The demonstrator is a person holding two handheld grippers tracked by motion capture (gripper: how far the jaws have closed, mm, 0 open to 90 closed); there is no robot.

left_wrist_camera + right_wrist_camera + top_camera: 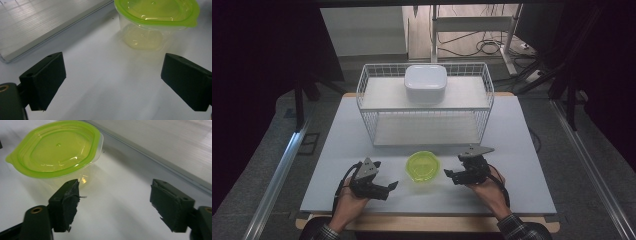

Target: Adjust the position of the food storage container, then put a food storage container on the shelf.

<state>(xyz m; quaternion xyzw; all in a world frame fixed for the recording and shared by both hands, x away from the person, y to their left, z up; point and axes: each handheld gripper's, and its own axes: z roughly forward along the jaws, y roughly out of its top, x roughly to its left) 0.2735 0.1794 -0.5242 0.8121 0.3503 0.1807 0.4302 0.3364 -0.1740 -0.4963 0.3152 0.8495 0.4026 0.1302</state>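
The green-lidded container (423,166) sits on the worktop (337,150) just in front of the wire basket (367,87), between your 2 grippers. Your left gripper (393,185) and right gripper (448,174) flank it, fingers spread wide, empty, touching nothing.

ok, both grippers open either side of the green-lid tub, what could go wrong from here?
1. The container looks light and clear-walled; a push from the left gripper or right gripper alone could slide or tip it on the smooth table.
2. The green lid overhangs the tub; jaws closing on its rim might pop it off.
3. The wire basket stands close behind, so lifting forward may clip its front wall.
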